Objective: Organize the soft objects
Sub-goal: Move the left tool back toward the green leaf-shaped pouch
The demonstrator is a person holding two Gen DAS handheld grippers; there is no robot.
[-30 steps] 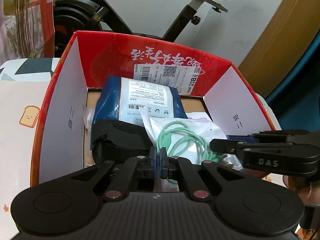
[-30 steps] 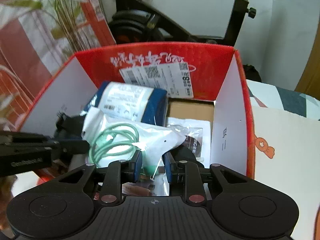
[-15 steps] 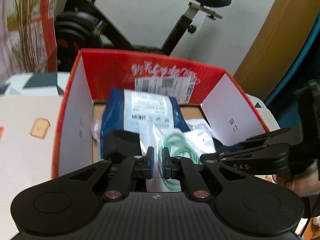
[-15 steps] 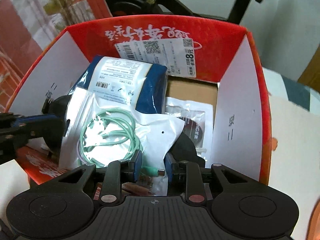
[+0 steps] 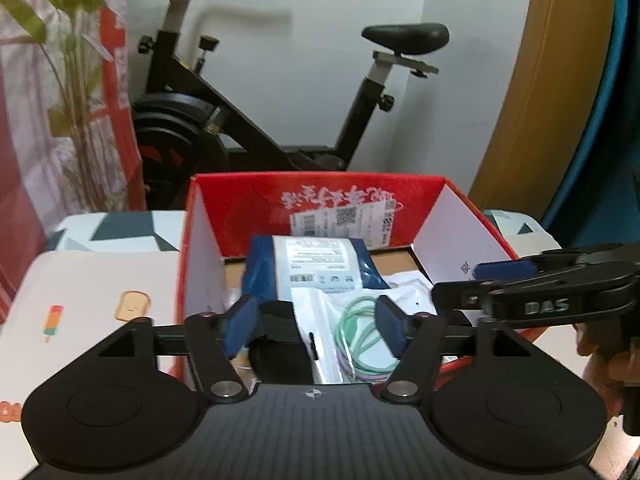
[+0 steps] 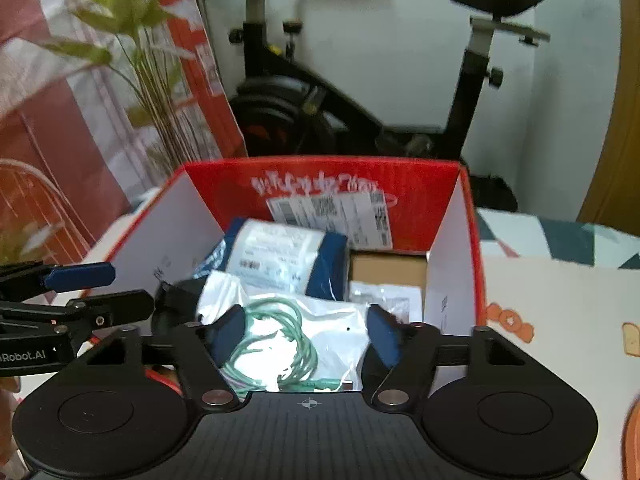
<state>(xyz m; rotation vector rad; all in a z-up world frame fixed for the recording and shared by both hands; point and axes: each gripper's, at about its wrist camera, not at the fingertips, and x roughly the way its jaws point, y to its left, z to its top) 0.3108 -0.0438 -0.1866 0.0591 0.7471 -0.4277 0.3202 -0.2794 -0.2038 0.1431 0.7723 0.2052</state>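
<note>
Looking down your two claws, you have both of them spread wide and empty: the left claw (image 5: 312, 314) hangs over the near rim of the red box (image 5: 320, 196), and the right claw (image 6: 306, 330) hangs over the same rim just beside it, each visible in the other's camera. The clear bag with the green cable (image 6: 276, 336) lies inside the box at its near edge, on top of the other contents, with neither claw touching it, so that piece reads as placed. Behind it, toward the far wall, the blue packet with the white label (image 5: 316, 264) leans up, and a black item (image 5: 280, 344) sits in the near left corner of the box, partly under the bag. A smaller clear pouch (image 6: 384, 296) lies flat toward the right wall. The box stands on the bench (image 5: 92, 280), whose printed cover shows on either side of it. On that cover you have nothing soft in view waiting to go in, so the collecting looks largely done; what may remain is tidying, since the cable bag rides high and askew over the black item. Whether more things wait outside these views, you cannot tell.
</note>
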